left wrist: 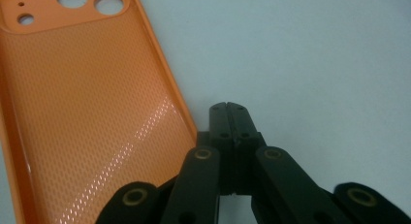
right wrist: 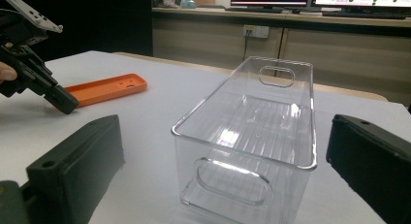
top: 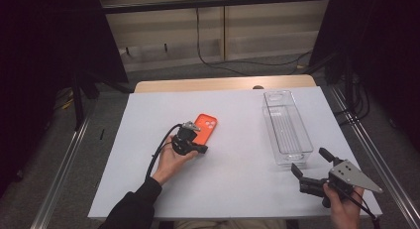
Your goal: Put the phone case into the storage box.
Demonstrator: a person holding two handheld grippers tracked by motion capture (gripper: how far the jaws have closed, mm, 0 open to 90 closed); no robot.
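An orange phone case [top: 204,128] lies inner side up on the white table [top: 237,189], left of centre. My left gripper [top: 202,149] rests just at the case's near end, jaws shut with nothing between them. In the left gripper view the closed tips [left wrist: 226,107] lie on the white surface beside the edge of the phone case [left wrist: 87,112]. My right gripper [top: 312,162] is held open at the near right, pointing at the near end of a clear plastic bin [top: 286,127]. In the right gripper view its fingers [right wrist: 77,156] stand wide apart before the bin [right wrist: 252,117], apart from it.
The bin is empty and lies lengthwise toward the far table edge. In the right gripper view the phone case [right wrist: 106,89] and the left gripper [right wrist: 60,102] sit off to the left. Cables [top: 247,65] trail on the floor beyond the table.
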